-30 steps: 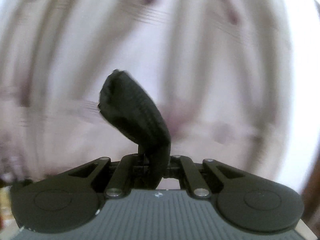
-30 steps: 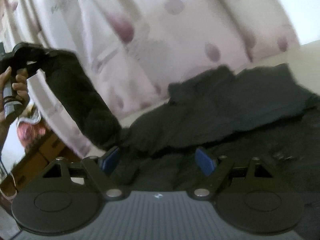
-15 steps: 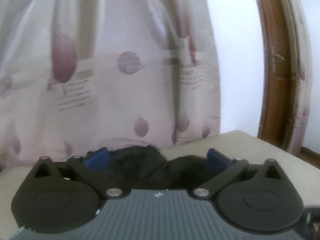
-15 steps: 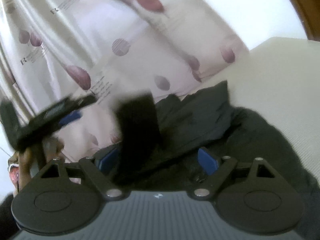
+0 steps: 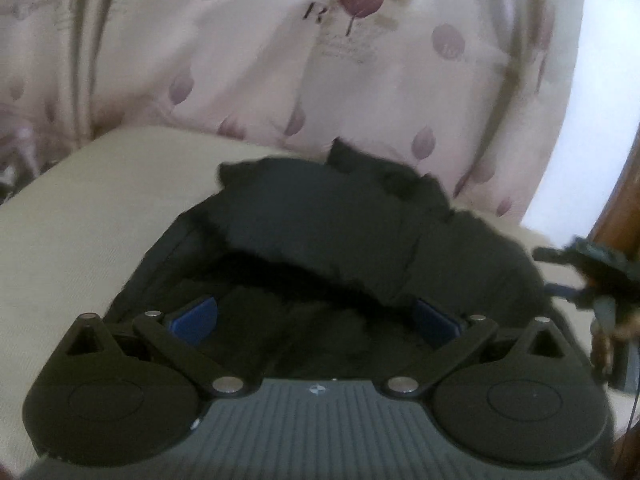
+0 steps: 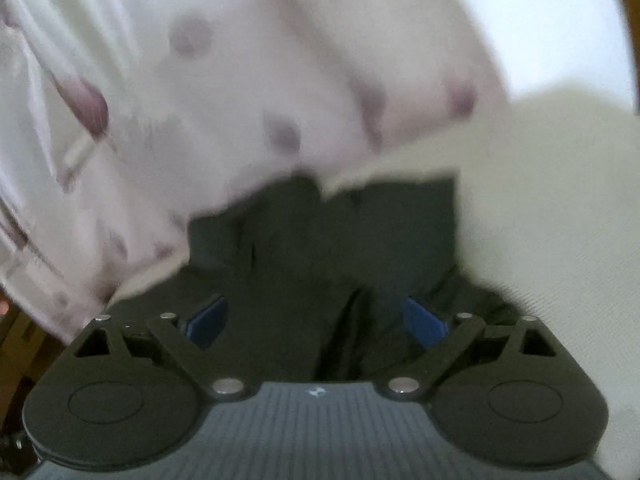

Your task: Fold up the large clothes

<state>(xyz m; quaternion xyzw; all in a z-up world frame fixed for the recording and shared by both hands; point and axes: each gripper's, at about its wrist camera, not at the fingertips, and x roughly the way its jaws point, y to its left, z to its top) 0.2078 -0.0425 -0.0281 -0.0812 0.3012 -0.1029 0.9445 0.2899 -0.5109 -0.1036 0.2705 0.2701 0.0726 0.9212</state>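
A black garment [image 5: 332, 236] lies bunched on a cream surface [image 5: 92, 216], with a sleeve folded across its body. My left gripper [image 5: 314, 318] is open and empty, its blue pads [image 5: 196, 318] spread just above the near part of the cloth. The garment also shows in the right wrist view [image 6: 320, 248], blurred. My right gripper [image 6: 316, 320] is open and empty over the cloth's near edge. The right gripper also shows in the left wrist view [image 5: 592, 264] at the far right edge.
A pale curtain with mauve leaf prints [image 5: 320, 60] hangs right behind the surface. A wooden frame [image 5: 624, 200] stands at the right. The cream surface [image 6: 552, 208] stretches to the right of the garment.
My left gripper was shut on a black sleeve held up; it has let go and dropped down over the garment. The sleeve now lies on the pile. My right gripper stayed open and shifted.
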